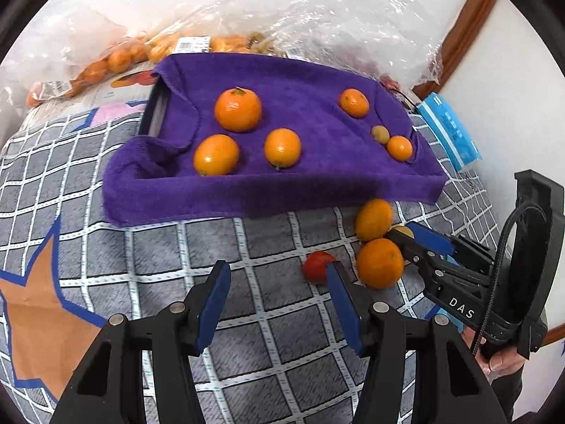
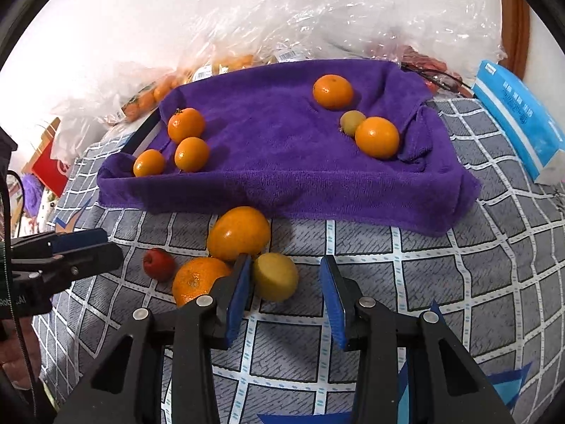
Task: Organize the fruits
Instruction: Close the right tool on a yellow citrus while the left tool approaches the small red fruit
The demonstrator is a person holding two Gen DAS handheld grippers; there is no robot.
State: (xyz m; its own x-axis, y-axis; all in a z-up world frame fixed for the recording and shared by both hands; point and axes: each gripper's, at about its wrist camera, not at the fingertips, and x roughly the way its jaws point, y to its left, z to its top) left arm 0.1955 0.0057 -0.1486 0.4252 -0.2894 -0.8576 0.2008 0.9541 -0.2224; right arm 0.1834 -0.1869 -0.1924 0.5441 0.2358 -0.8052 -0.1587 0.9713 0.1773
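Now I have both sets of jaws standing apart with nothing between them. In the right wrist view my right gripper sits low in the centre of the frame, and the yellow fruit lies just beyond its fingertips, touching or nearly touching the left blue pad. Left of it, a large orange and a second orange crowd together on the checked blanket, with a small red fruit at the left of the group.

In the left wrist view my left gripper occupies the bottom centre; the red fruit sits just past its right fingertip. The right gripper enters from the right edge of that frame, its tips beside the oranges.

Higher up, the purple towel covers a raised tray-like shape. Three oranges cluster at its left side; two oranges and a small greenish-yellow fruit rest at its upper right. Clear plastic bags of fruit fill the top of the frame.
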